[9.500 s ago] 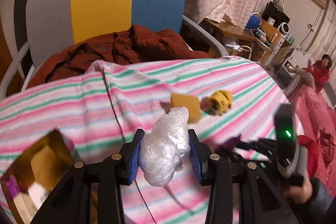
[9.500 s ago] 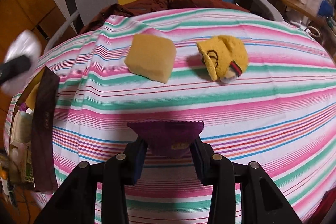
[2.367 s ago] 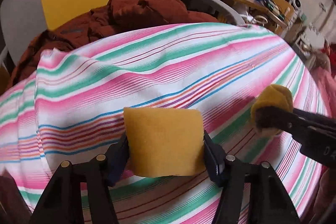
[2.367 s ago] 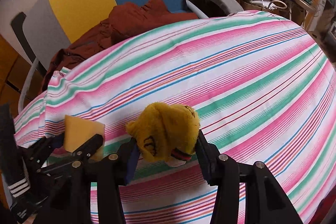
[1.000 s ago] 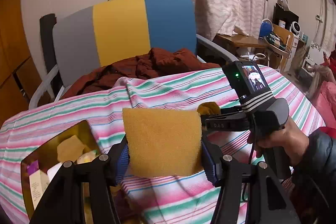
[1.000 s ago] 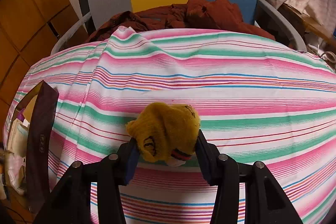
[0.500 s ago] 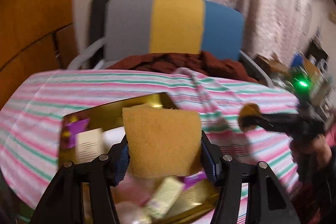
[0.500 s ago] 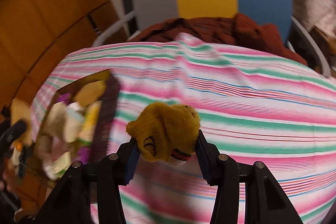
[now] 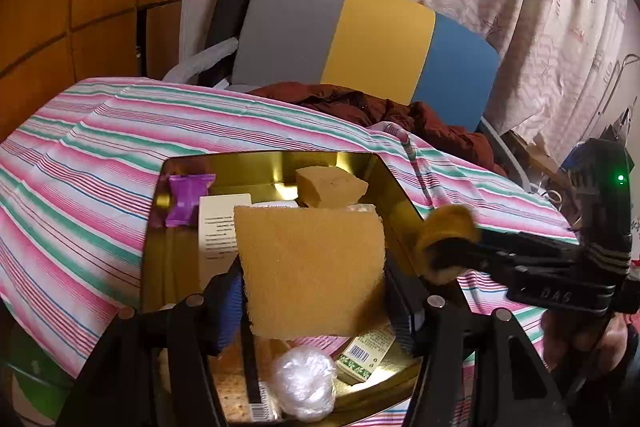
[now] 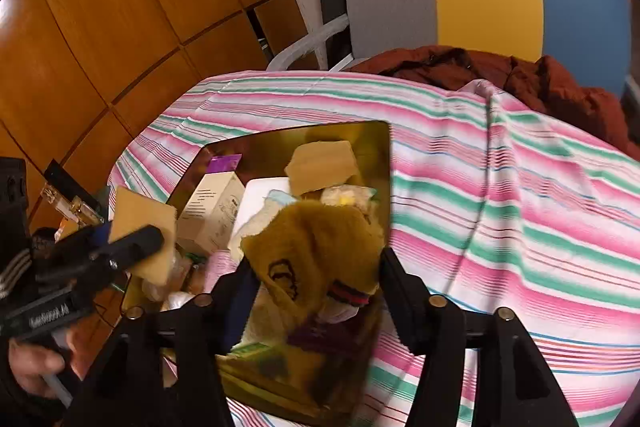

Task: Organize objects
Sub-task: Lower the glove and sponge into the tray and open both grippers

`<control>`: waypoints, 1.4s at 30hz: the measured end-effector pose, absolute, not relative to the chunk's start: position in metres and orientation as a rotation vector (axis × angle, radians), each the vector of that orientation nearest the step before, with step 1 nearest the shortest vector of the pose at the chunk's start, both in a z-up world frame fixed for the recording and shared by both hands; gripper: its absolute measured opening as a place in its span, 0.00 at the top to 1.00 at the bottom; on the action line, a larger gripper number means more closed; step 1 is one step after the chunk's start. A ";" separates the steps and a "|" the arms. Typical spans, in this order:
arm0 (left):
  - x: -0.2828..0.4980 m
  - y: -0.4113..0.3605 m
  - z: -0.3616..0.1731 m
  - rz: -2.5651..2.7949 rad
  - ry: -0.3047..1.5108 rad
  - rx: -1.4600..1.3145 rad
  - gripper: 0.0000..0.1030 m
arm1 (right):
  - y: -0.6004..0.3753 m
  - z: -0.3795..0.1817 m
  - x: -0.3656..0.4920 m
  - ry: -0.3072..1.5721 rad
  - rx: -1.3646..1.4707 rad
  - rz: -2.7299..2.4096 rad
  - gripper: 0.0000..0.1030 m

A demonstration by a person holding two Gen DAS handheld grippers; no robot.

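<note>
Left gripper [image 9: 314, 291] clamps a yellow sponge [image 9: 312, 271] that blocks most of the gold box [image 9: 392, 183] below; a plastic-wrapped ball [image 9: 302, 385] and purple packet [image 9: 186, 199] peek out around it. Right gripper [image 10: 316, 281] pinches a blurred yellow knit toy [image 10: 316, 251] over the box's near end, hiding contents underneath. Second sponge [image 9: 330, 185] sits ahead inside, striped cloth [image 9: 80, 147] all round.

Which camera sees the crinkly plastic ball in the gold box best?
The left wrist view: the plastic ball lies in plain sight at the gold box's near end. In the right wrist view I cannot find it; the yellow knitted toy covers that part.
</note>
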State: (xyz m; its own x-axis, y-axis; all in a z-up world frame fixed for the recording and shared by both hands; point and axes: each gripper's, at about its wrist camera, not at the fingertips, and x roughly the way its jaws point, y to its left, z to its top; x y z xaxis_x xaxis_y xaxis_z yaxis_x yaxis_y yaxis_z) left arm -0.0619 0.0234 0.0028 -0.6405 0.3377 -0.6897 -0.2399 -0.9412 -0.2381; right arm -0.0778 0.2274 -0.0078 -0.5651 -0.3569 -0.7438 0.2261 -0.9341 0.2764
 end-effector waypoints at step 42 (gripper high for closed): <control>0.002 0.009 0.018 3.000 -0.042 -1.015 0.21 | 0.188 0.000 0.000 -0.098 1.132 -2.852 0.01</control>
